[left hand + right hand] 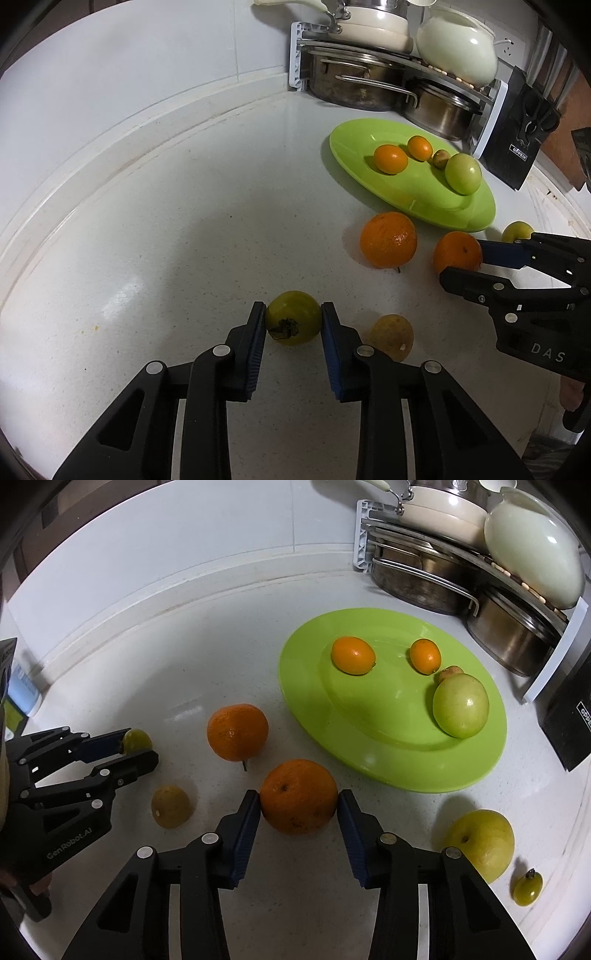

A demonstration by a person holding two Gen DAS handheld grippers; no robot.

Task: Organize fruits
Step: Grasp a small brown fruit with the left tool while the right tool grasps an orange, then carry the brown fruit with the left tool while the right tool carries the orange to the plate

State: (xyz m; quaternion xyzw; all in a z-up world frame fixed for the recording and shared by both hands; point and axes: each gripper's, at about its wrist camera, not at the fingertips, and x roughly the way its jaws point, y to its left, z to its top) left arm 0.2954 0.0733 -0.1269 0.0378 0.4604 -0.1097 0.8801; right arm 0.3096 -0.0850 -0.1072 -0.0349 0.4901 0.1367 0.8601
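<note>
Both wrist cams look steeply down, close over the counter [184,240], sharing the green plate [369,177] [369,760].

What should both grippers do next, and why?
Probably lift both fruits and carry them to the plate. The left gripper is shut on the green tomato, the right gripper brackets an orange, and the plate has room.

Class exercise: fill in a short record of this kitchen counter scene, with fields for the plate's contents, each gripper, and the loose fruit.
plate: green plate holds two small oranges, a green apple and a small brown fruit
left gripper: shut on a yellow-green tomato
right gripper: pads against a large orange
loose on counter: another orange, a yellow apple, a small green tomato, a dull yellow fruit
</note>
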